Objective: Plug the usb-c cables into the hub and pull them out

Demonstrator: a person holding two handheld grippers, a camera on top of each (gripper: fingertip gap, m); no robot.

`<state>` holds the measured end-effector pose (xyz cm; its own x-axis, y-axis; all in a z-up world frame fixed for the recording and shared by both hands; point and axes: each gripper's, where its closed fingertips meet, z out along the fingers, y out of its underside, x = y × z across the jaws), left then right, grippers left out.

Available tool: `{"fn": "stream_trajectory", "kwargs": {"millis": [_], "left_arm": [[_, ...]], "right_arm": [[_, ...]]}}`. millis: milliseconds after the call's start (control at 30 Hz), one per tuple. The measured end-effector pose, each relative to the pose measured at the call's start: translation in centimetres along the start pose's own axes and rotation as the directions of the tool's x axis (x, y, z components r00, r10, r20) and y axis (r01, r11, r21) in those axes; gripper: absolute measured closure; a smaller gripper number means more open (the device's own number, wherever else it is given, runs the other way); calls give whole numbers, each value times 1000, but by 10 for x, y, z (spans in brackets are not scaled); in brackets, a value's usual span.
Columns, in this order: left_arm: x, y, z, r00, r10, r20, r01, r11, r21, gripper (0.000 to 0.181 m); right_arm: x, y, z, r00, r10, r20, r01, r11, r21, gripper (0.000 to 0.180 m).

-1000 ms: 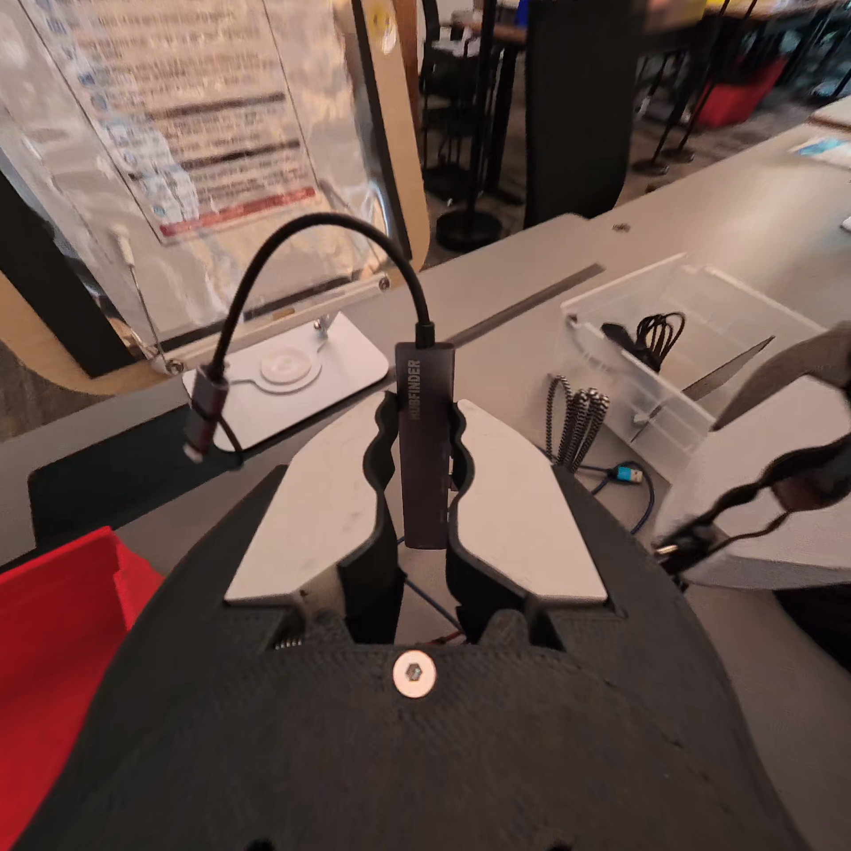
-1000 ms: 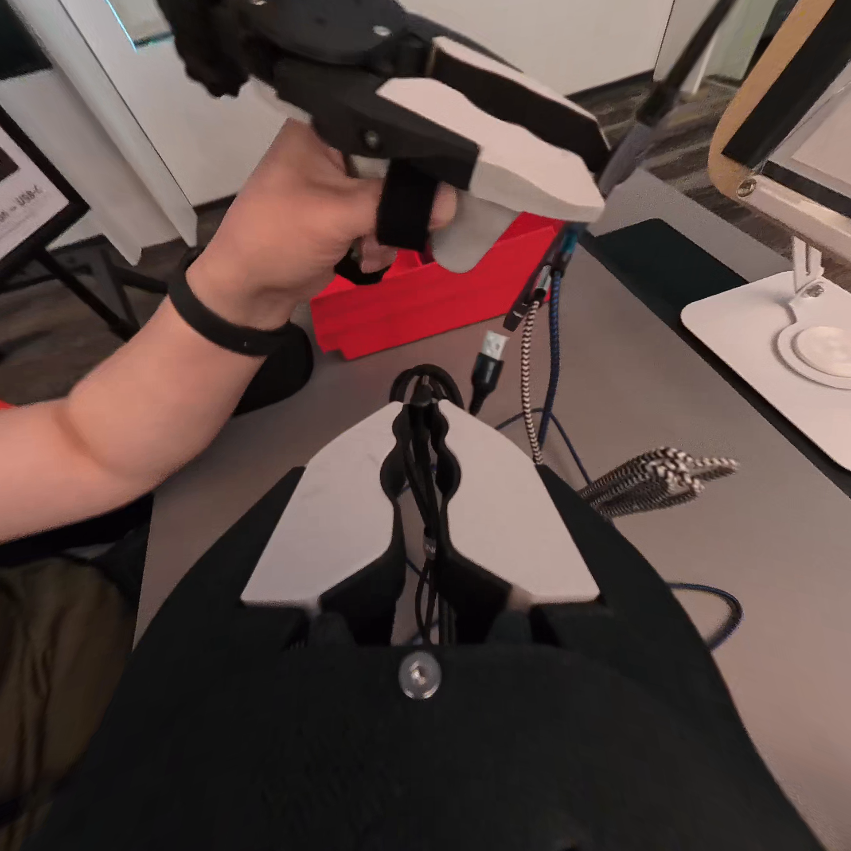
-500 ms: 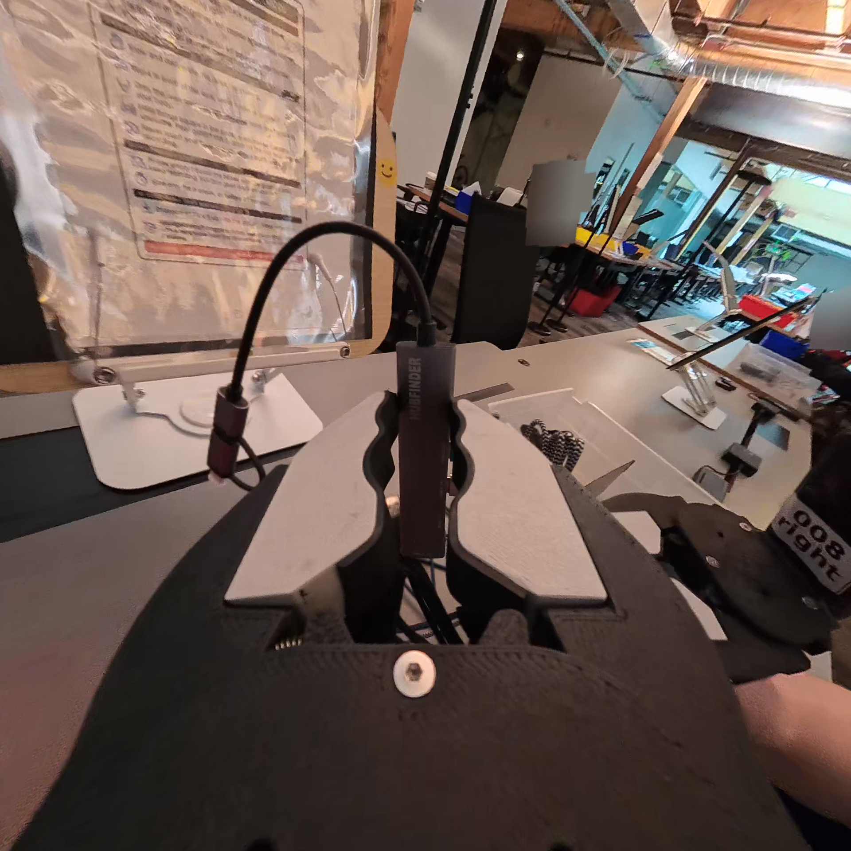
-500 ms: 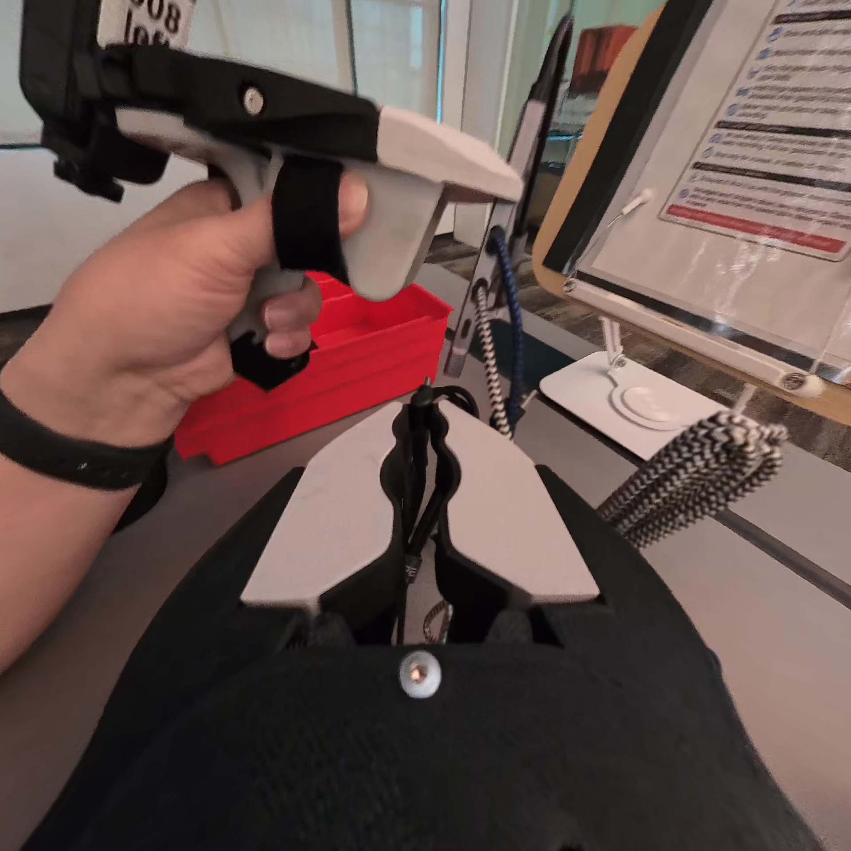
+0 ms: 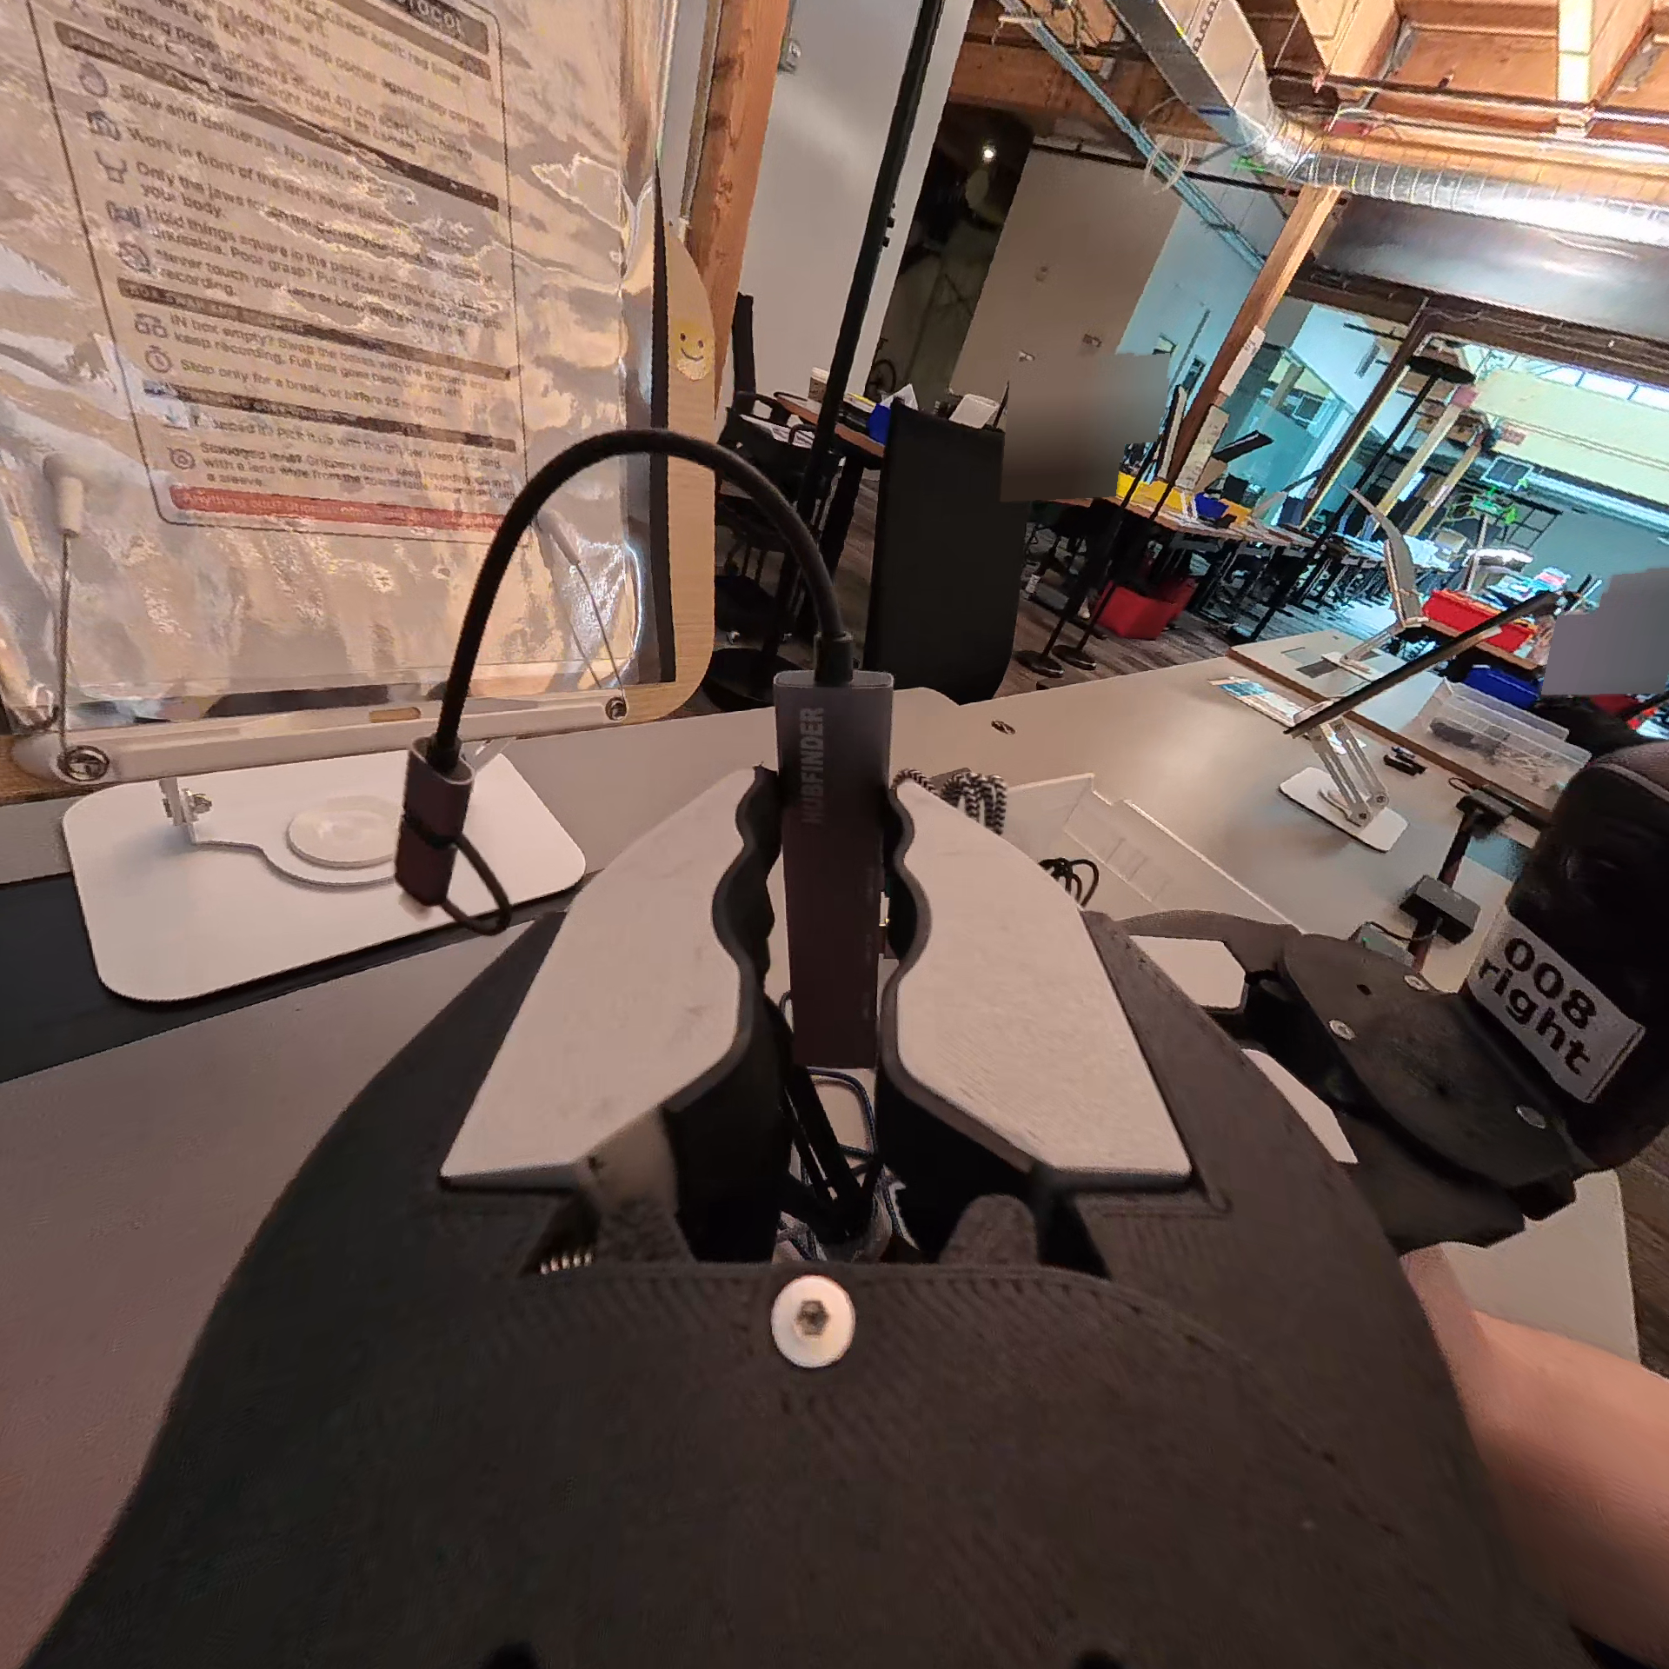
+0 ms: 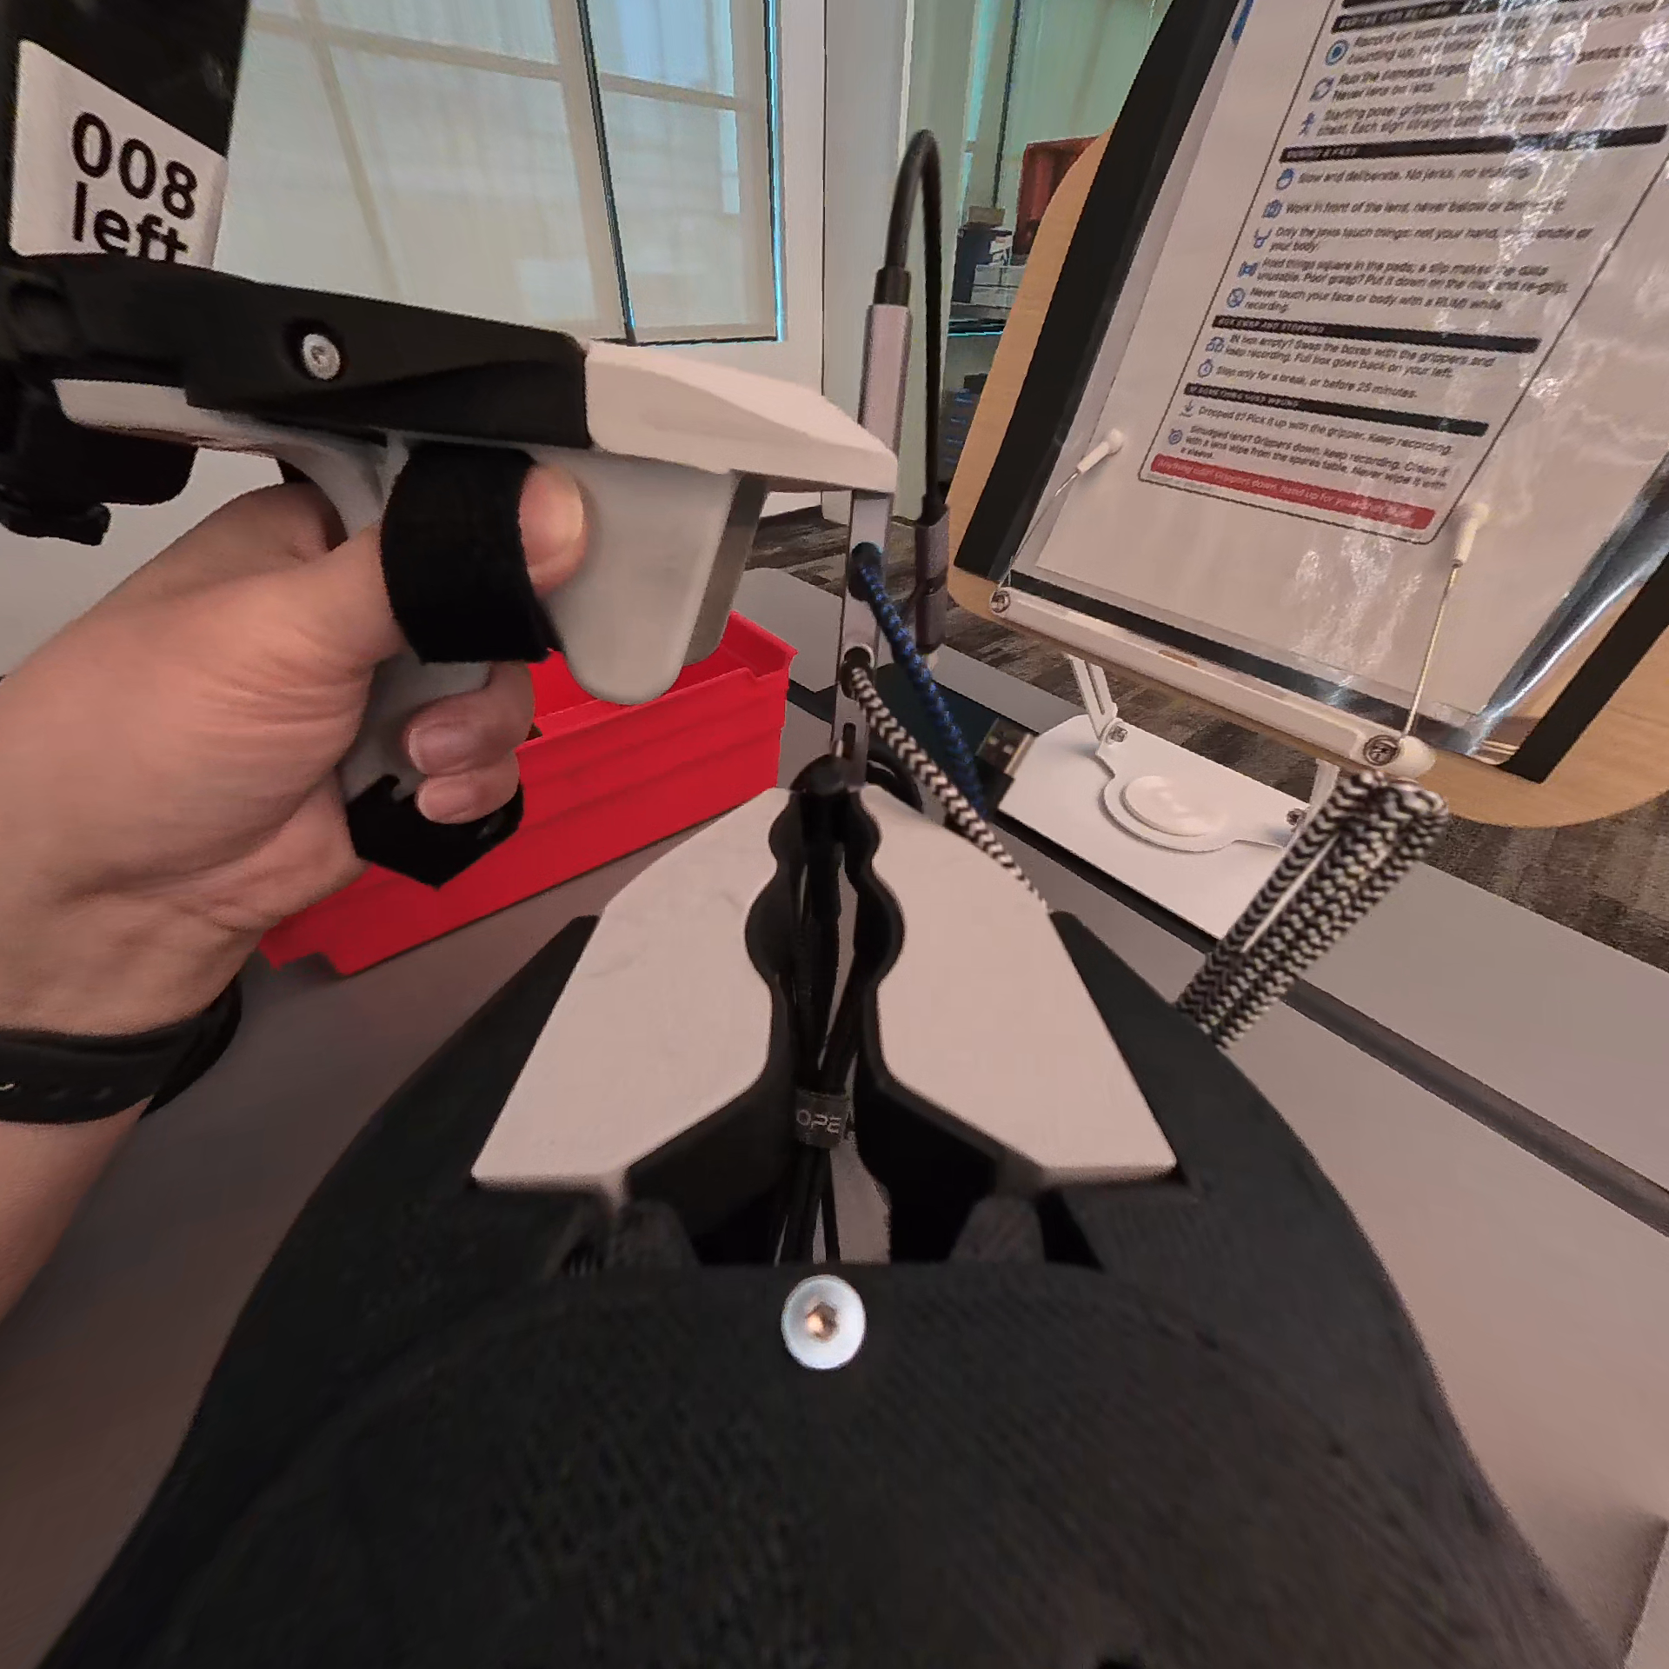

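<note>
My left gripper (image 5: 831, 799) is shut on a dark grey usb hub (image 5: 833, 867) and holds it upright above the table. The hub's own black lead (image 5: 632, 452) loops up and left to a hanging connector (image 5: 432, 817). In the right wrist view the hub (image 6: 865, 578) has a blue braided cable (image 6: 912, 664) and a black-and-white braided cable (image 6: 917, 754) plugged into its side. My right gripper (image 6: 826, 804) is shut on a black usb-c cable (image 6: 824, 975). Its plug tip (image 6: 826, 775) sits at the hub's lowest port; I cannot tell whether it is inserted.
A red bin (image 6: 632, 777) stands on the grey table (image 6: 1445, 1129) behind the left gripper. An instruction sign on a white stand (image 5: 316, 844) is at the back. A coiled black-and-white bundle (image 6: 1310, 912) hangs to the right. A clear plastic box (image 5: 1111, 840) lies beyond the hub. The gap from one gripper's tips to the other's is roughly 7 centimetres.
Both grippers have lifted and tilted upward. The right gripper has brought the black cable's plug from well below the hub up to its lowest port. The left keeps its hold on the hub.
</note>
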<state>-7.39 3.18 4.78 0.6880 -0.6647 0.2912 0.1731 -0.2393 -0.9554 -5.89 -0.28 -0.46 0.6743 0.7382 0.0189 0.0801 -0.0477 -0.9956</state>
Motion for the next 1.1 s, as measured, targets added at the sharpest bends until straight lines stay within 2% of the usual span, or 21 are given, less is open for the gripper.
{"fn": "stream_trajectory", "kwargs": {"millis": [33,433,900,1000,1100], "left_arm": [[1,0,0,1000,4,2,-4,1000,1,160],[11,3,3,997,75,15,-75,997,-24,159],[22,7,5,987,162,12,-161,985,-61,159],[25,4,2,986,164,8,-164,985,-60,159],[30,2,0,985,175,5,-174,983,-57,159]], "right_arm": [[1,0,0,1000,-9,-3,9,1000,-5,172],[9,4,0,997,-59,-53,56,997,-53,172],[13,8,-3,1000,-25,15,27,992,-127,172],[11,5,-4,995,-79,56,85,990,-112,172],[15,1,-6,990,-140,26,142,984,-108,172]]}}
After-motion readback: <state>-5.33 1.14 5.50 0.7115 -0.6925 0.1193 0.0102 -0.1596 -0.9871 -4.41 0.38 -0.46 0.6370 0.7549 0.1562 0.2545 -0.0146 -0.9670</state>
